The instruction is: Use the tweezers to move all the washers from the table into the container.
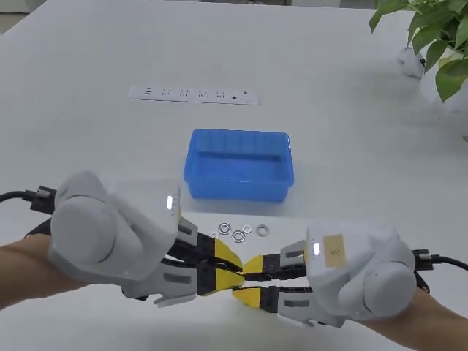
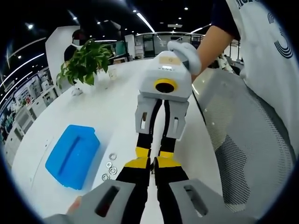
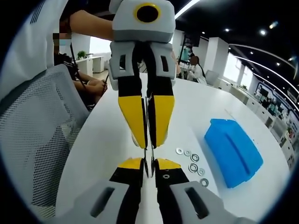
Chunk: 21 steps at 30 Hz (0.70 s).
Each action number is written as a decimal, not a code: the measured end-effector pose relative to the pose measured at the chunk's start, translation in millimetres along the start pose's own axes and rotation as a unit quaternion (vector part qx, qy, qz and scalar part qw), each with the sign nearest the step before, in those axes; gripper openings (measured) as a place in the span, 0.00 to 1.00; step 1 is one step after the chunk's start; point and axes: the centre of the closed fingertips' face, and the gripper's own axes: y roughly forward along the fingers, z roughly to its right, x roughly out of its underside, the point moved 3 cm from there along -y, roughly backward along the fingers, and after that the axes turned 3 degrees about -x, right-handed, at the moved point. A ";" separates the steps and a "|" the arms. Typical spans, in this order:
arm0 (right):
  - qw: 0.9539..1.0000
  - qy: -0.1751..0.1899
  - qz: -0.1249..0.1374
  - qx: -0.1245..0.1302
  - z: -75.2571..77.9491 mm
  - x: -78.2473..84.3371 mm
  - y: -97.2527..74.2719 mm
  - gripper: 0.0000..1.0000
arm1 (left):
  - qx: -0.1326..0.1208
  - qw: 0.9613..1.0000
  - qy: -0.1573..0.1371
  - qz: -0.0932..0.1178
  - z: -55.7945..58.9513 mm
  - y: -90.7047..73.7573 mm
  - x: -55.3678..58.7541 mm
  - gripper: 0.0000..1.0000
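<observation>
Steel washers (image 1: 239,232) lie on the table (image 1: 329,88) just beyond the tips, toward the blue container (image 1: 238,164). Left tongs (image 1: 234,269) and right tongs (image 1: 247,280) meet nose-to-nose, both pinching the tweezers (image 3: 148,156) lengthwise, I think.

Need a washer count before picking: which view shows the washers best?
The right gripper view: the washers lie spread out and unblocked beside the container. The head view shows them small, in front of the container; the left gripper view shows them tinier still, next to it.
</observation>
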 end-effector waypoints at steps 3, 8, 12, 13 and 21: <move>1.000 -0.012 0.000 -0.004 0.4 -4.0 6.3 0.12 | 0.005 1.000 0.003 0.004 1.6 4.4 -4.2 0.07; 0.999 -0.024 -0.019 -0.015 0.8 -1.0 8.2 0.08 | 0.002 1.000 0.008 0.001 -1.2 5.3 -4.7 0.07; 1.000 -0.015 -0.011 -0.014 0.9 -0.4 8.1 0.08 | -0.004 1.000 0.005 0.004 -1.1 4.4 -3.9 0.08; 1.000 -0.015 -0.010 -0.013 0.5 -0.5 7.8 0.08 | -0.006 1.000 -0.005 0.011 -0.9 3.7 -3.9 0.08; 1.000 -0.007 0.000 -0.017 -2.8 1.7 2.9 0.08 | -0.009 0.999 -0.037 0.029 0.1 -1.9 -4.4 0.10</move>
